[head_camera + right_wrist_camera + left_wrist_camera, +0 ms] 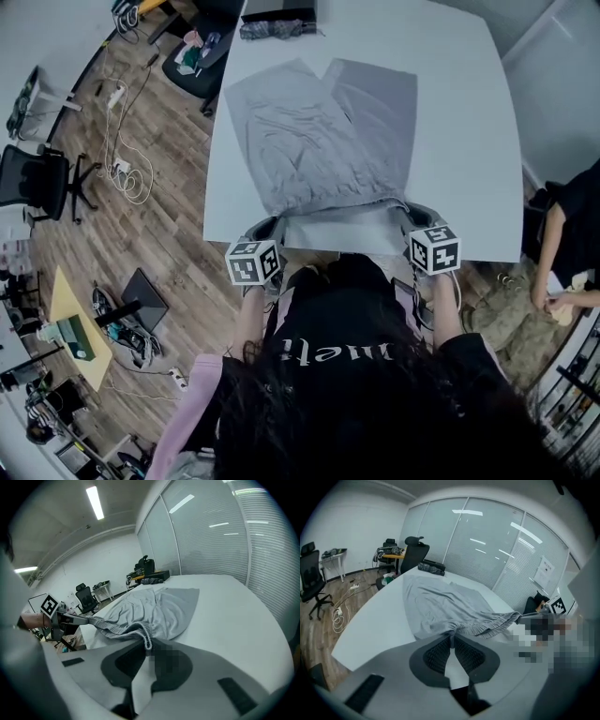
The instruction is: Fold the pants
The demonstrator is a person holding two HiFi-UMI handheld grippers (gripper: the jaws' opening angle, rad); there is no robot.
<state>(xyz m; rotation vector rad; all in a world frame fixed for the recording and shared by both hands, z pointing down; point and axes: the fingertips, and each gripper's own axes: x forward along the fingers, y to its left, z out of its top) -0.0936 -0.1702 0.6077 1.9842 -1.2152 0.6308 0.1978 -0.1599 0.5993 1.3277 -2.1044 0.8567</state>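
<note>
Pinching the waistband (339, 203) of the pants (319, 131) at both ends, I had my left gripper (452, 638) pressed together on its left corner and my right gripper (144, 645) nipped on its right corner. The cloth bunched up just at the tips of each pair of jaws. The pants lay flat on the white worktop (469, 141), legs running away from me and the waistband along the near edge, stretched between my two grippers.

As I judged it, the grip was the weak point. Each pair of jaws held only a small bite of gathered cloth, so a quick pull could have drawn a corner free and dropped that side. Had one hand gone faster or higher than the other, the fold would have landed skewed, with the legs no longer matched. The legs could also have dragged and rucked on the worktop. With the waistband so near the edge, a slipped corner might have slid off toward me.

I counted one pair of pants with two legs, two grippers and one worktop. One dark bundle (277, 28) sat at the far edge. Two office chairs (37, 178) stood on the floor in the head view, and one other person (567, 244) was at the right.
</note>
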